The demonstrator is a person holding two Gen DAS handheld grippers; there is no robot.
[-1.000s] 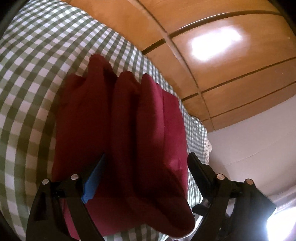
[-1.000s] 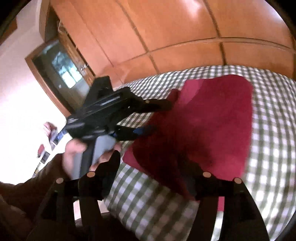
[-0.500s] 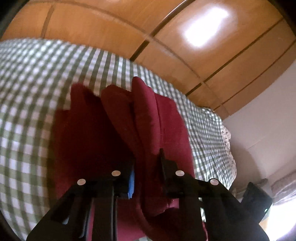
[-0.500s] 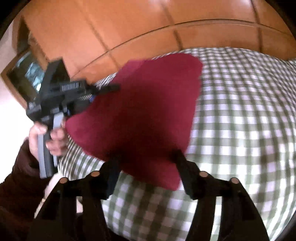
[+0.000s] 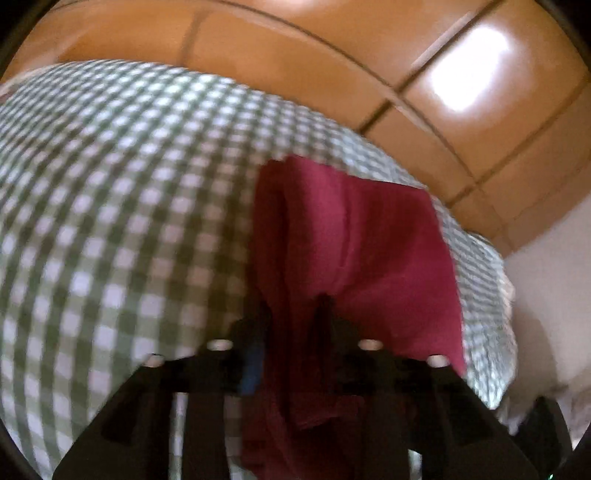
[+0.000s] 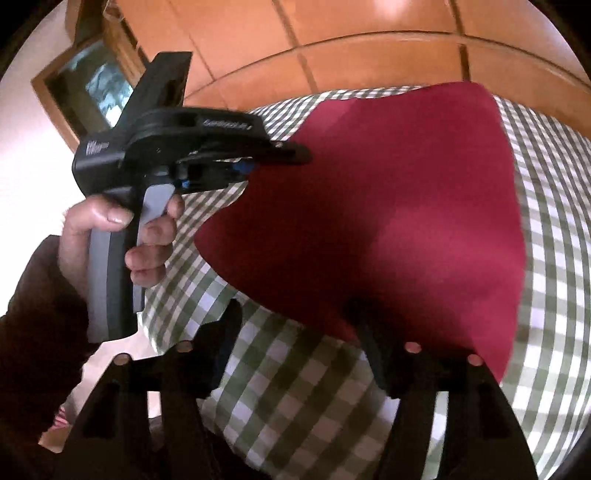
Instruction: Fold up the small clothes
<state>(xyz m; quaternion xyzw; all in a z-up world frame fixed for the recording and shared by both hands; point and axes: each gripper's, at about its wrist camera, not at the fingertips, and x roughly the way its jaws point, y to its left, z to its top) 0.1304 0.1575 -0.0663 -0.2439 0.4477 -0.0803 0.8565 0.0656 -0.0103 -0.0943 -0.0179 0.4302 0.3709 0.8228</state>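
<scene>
Left gripper clamps the dark red garment. Right gripper fingers spread wide, holding nothing. Gripper lettering unreadable.

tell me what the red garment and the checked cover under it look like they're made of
Red garment: soft matte fabric, maybe cotton knit; it drapes and creases where the left gripper pinches it.
Checked cover: thin woven cloth, likely cotton gingham, judging by the green-and-white checks.

I see a dark red garment on my green-and-white checked cloth, orange-brown wood panels behind, and black grippers with possibly blue pads.
</scene>
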